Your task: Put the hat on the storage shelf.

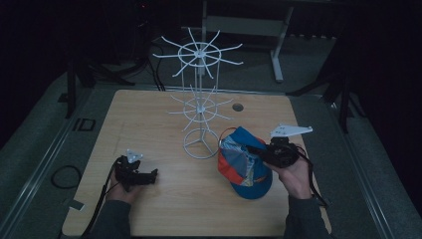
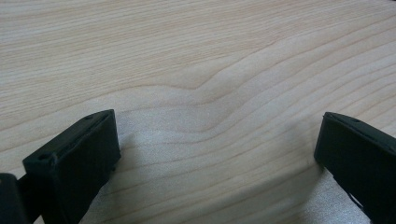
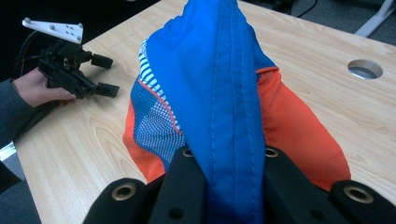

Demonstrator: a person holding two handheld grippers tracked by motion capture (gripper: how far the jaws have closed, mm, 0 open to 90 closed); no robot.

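Both forearms wear dark grey sleeves (image 1: 115, 219) that end at the wrists. Each hand carries a black gripper built from blocky, angular parts. The left gripper (image 1: 149, 175) has a small pale three-cornered plate (image 1: 133, 156) on top and a thin black cable (image 1: 102, 196) trailing back past the sleeve. Its jaws are flat-faced black blocks, one with a small round hole near its tip. The right gripper (image 1: 253, 148) bears a larger white plate (image 1: 291, 130) with tiny holes, and a black cable (image 1: 312, 185). Its linkage bars (image 3: 182, 186) show brass-ringed rivet holes (image 3: 123, 191).
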